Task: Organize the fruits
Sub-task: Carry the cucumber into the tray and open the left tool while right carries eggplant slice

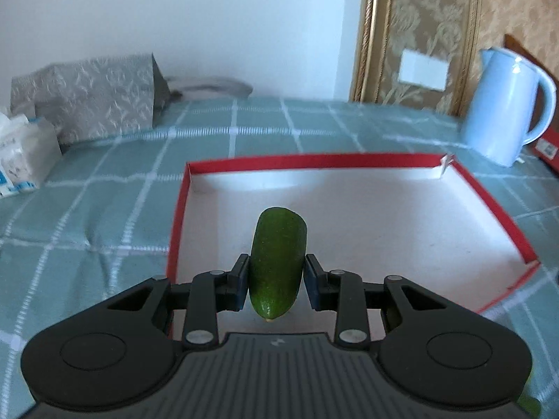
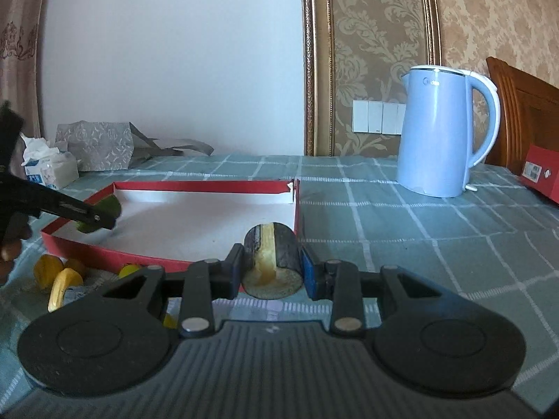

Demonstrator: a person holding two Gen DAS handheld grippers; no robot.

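Green cucumber clamped in left claw, one dark cut piece pinched in right claw, one red-rimmed tray, one blue kettle.

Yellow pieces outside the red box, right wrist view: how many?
4 visible, all on the cloth by the red box's near-left wall: one, one, a curved one nearest the camera, one at the right gripper's linkage. More may hide behind it.

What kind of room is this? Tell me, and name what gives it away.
Probably a lived-in home room, perhaps a dining area. A checked tablecloth covers the table, a blue electric kettle stands on it, a tissue pack lies near the wall, and damask wallpaper with a bank of light switches is behind.
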